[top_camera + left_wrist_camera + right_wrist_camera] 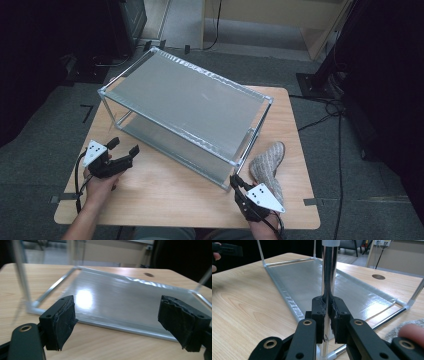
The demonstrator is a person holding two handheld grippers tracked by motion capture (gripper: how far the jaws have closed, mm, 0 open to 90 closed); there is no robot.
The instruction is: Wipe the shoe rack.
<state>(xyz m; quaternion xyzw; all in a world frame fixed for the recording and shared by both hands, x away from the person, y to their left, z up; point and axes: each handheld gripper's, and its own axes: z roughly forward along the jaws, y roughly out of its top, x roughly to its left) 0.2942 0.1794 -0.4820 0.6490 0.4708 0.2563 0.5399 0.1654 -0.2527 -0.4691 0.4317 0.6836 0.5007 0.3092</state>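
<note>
A two-tier metal shelf rack (185, 100) with thin chrome posts stands on the wooden table (165, 195). My right gripper (234, 181) is at the rack's near right corner. In the right gripper view, the right gripper (327, 310) is shut on the upright corner post (329, 270), pads pressed on either side of it. My left gripper (123, 146) hovers open by the rack's near left side. In the left gripper view, the left gripper (125, 322) has nothing between its jaws, and the lower shelf (120, 297) lies just beyond them.
A grey knitted cloth (267, 162) lies on the table right of the rack, beside my right hand. Bare wood runs along the table's front edge between the hands. Cables (330, 107) trail over the floor at the right, past the table.
</note>
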